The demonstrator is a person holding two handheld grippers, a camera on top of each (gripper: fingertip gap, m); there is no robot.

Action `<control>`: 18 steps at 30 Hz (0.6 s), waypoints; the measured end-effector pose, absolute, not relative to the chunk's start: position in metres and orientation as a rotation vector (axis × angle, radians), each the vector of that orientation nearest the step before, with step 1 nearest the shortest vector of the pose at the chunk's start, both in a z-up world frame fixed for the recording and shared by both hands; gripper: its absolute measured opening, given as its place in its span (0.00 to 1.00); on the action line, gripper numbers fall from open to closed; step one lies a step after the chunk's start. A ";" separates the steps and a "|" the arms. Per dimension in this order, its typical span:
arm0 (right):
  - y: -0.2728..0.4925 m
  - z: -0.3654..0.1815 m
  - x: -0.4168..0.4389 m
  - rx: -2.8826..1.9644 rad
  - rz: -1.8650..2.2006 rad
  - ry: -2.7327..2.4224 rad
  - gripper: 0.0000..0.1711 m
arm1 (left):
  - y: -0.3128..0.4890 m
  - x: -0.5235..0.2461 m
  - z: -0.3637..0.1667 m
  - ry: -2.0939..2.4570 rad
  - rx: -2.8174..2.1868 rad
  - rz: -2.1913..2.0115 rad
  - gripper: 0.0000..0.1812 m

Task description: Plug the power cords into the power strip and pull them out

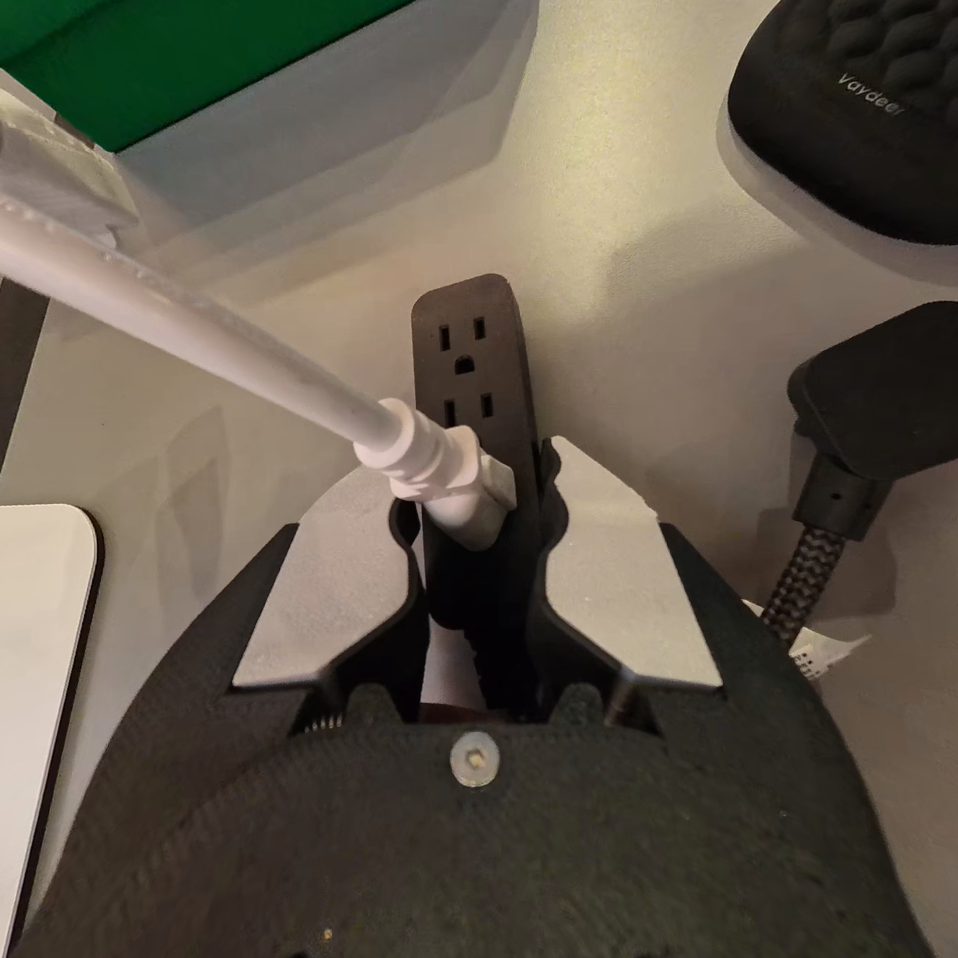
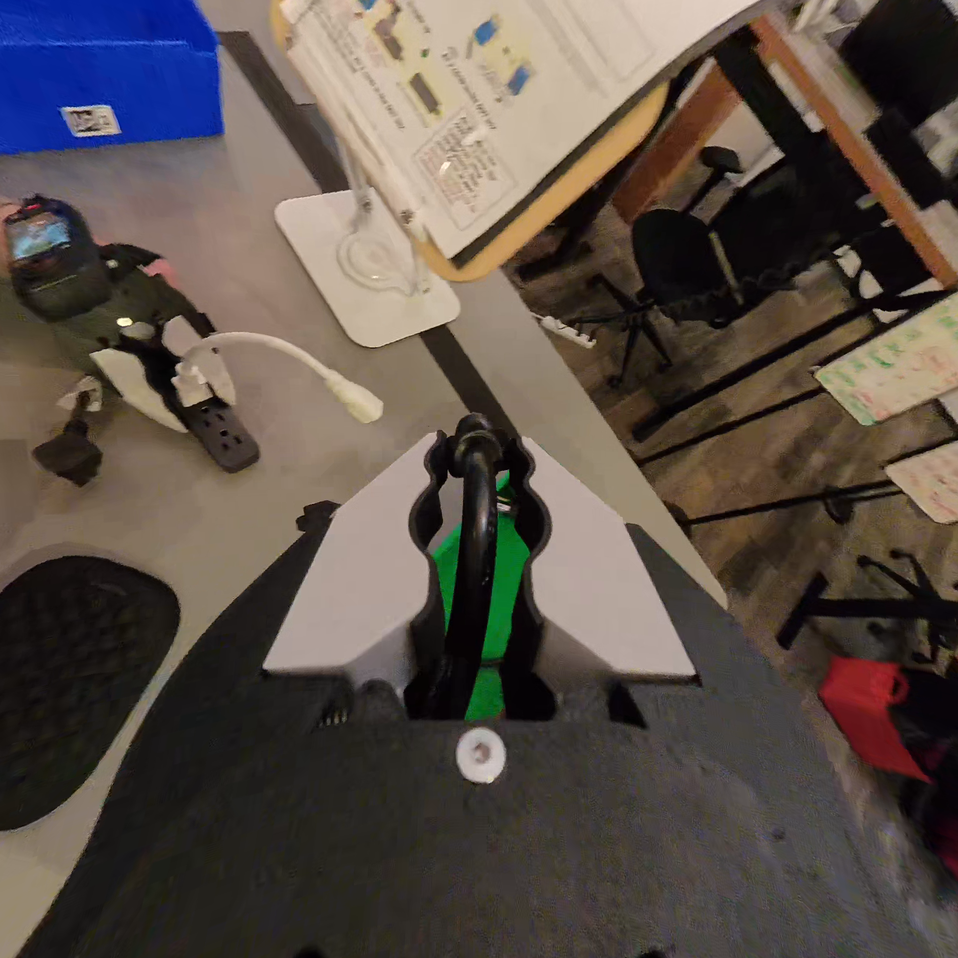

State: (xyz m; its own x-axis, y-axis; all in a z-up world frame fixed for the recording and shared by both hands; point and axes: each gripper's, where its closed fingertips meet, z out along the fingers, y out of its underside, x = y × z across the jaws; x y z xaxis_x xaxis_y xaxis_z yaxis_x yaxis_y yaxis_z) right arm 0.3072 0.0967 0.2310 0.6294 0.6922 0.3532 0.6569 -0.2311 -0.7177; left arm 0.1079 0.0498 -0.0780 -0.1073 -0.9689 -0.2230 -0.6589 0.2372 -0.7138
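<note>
The left gripper (image 1: 479,497) is clenched on the black power strip (image 1: 469,363), its two fingers (image 1: 357,560) pressed against the strip's long sides near one end, so the strip lies pinned flat on the pale bench (image 1: 648,321). A white plug (image 1: 466,497) sits in the socket nearest the gripper, and its white cord (image 1: 217,332) rises away to the upper left; the two sockets beyond it stand free. In the right wrist view the same strip (image 2: 217,430) lies far off on the bench, with the left gripper (image 2: 155,373) over it and the white cord (image 2: 269,347) arching to a loose white connector (image 2: 357,402) that rests on the bench. The right gripper (image 2: 479,451) is closed almost fully on a black cord (image 2: 474,544), which runs up between the fingers (image 2: 352,570) to a thicker black end at the tips; whether that end is a plug cannot be told. It is held up in the air, well apart from the strip. To the right of the strip, in the left wrist view, lie a black adapter (image 1: 881,404) with a braided cable (image 1: 798,586) and a black pad (image 1: 855,119).
</note>
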 end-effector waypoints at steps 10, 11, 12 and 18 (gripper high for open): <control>0.166 0.223 0.431 -1.876 -0.299 -0.540 0.13 | 0.050 0.107 -0.078 1.842 -1.494 -0.592 0.24; 0.169 0.209 0.442 -1.886 -0.299 -0.482 0.13 | 0.050 0.107 -0.077 1.842 -1.494 -0.593 0.24; 0.171 0.194 0.449 -1.892 -0.249 -0.416 0.13 | 0.050 0.107 -0.078 1.843 -1.493 -0.592 0.24; 0.165 0.124 0.495 -1.931 -0.261 -0.108 0.13 | 0.050 0.107 -0.077 1.843 -1.496 -0.600 0.24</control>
